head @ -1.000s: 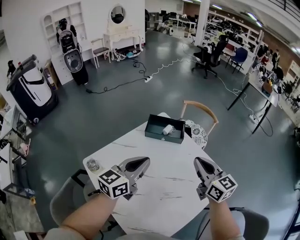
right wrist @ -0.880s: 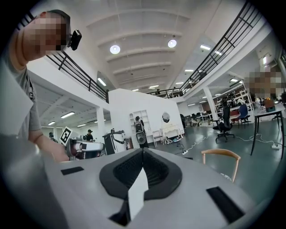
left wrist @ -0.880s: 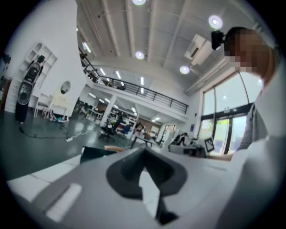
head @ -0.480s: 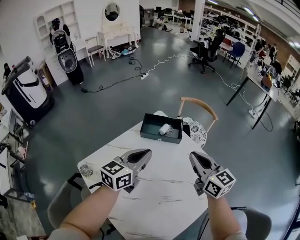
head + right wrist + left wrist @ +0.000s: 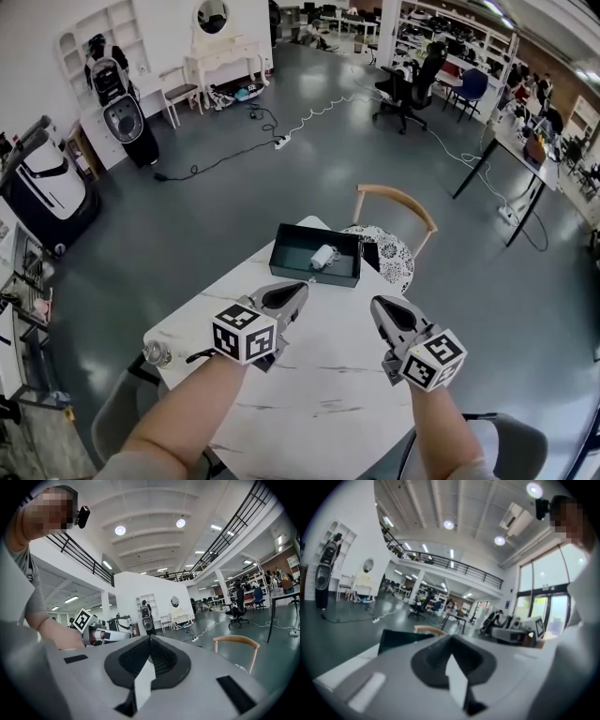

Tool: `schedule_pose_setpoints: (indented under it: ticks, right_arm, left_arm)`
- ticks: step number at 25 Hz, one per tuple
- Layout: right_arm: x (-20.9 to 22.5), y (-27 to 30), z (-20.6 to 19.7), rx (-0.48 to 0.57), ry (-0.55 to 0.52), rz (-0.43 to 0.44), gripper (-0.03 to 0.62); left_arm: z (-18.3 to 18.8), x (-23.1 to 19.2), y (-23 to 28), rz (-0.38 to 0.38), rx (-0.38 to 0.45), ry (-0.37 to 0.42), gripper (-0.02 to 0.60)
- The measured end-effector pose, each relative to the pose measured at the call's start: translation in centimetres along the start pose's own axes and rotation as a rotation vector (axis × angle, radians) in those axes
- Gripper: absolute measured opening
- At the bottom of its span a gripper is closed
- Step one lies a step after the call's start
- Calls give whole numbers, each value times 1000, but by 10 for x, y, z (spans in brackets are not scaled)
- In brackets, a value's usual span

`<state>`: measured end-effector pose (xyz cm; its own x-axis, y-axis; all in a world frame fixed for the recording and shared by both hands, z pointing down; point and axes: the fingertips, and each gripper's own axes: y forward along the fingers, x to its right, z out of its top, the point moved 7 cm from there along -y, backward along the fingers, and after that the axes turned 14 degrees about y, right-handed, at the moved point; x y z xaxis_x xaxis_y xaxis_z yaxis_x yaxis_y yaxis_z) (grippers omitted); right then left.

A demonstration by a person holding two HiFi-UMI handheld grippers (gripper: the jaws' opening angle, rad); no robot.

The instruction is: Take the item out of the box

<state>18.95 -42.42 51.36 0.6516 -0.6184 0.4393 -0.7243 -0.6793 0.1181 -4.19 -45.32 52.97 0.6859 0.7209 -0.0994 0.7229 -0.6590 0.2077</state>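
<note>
A dark open box [image 5: 298,265] stands at the far end of the white marble table [image 5: 328,394]. A small white item [image 5: 323,255] lies inside it. My left gripper [image 5: 299,289] hovers just short of the box's near wall, jaws shut with nothing between them. My right gripper [image 5: 376,305] is level with it, to the right of the box, also shut and empty. In the left gripper view the shut jaws [image 5: 451,638] point past the box [image 5: 399,639]. From the right gripper view its closed jaws [image 5: 150,637] aim across the room, with the left gripper [image 5: 104,633] at the left.
A wooden chair [image 5: 395,202] with a patterned seat [image 5: 391,261] stands behind the table's far corner. A small glass [image 5: 156,352] sits at the table's left edge. Grey chairs [image 5: 117,412] flank the near side. Cables run across the floor [image 5: 225,159].
Both grippers have moved forward over the table toward the box, the left one ending closest to it. Both have stayed shut.
</note>
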Motion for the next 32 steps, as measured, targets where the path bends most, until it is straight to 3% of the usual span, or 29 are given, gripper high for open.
schedule_pose_setpoints:
  ticks: [11,23,32]
  right_arm:
    - [35,25,-15,-4,21,-7,8]
    - [62,21,-33,10,72,-24,8]
    - [84,16,-43,34,94,-32,8]
  left_arm:
    - [-12,-46,79,18,-166,74,89]
    - [-28,-102,185,39,-544,199,254]
    - [-63,-111,230,1,-729,167,342]
